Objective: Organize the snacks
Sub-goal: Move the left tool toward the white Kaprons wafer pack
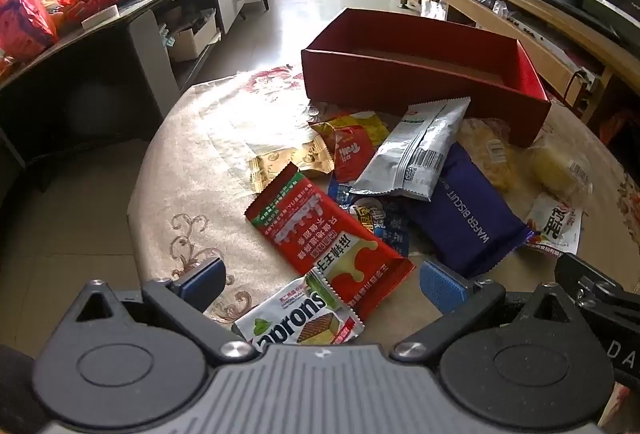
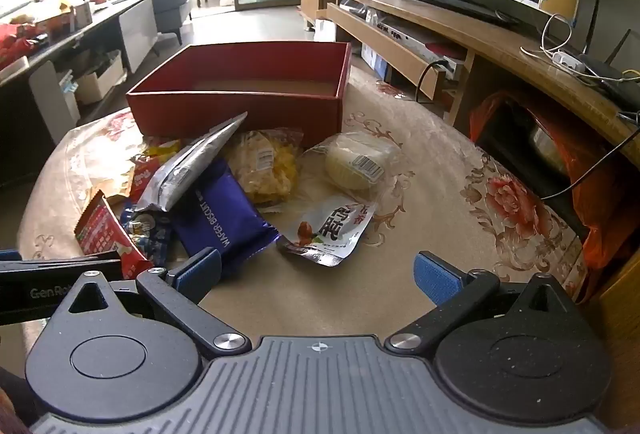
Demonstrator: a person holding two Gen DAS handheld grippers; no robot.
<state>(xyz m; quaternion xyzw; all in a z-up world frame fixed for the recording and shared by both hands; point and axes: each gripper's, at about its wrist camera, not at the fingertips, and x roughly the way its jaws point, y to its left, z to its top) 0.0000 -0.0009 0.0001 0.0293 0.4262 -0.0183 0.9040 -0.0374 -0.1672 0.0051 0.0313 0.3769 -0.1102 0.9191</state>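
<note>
An empty red box (image 1: 420, 82) (image 2: 240, 110) stands at the far side of a round table. In front of it lies a pile of snack packets: a red wafer pack (image 1: 328, 234) (image 2: 106, 234), a white-green wafer pack (image 1: 300, 318), a silver pouch (image 1: 416, 150) (image 2: 192, 166), a purple wafer biscuit pack (image 1: 468, 210) (image 2: 220, 214), a clear bag of yellow crisps (image 2: 268, 166), a pale bun in plastic (image 2: 360, 162) and a white pouch (image 2: 332, 230). My left gripper (image 1: 322, 282) hovers open over the red and white-green packs. My right gripper (image 2: 318, 272) is open over bare cloth near the white pouch.
The table wears a beige floral cloth (image 2: 440, 162). A wooden TV bench (image 2: 460, 34) with a television and cables runs along the right. A dark low cabinet (image 1: 100, 46) loaded with red bags stands on the left. Tiled floor lies beyond the box.
</note>
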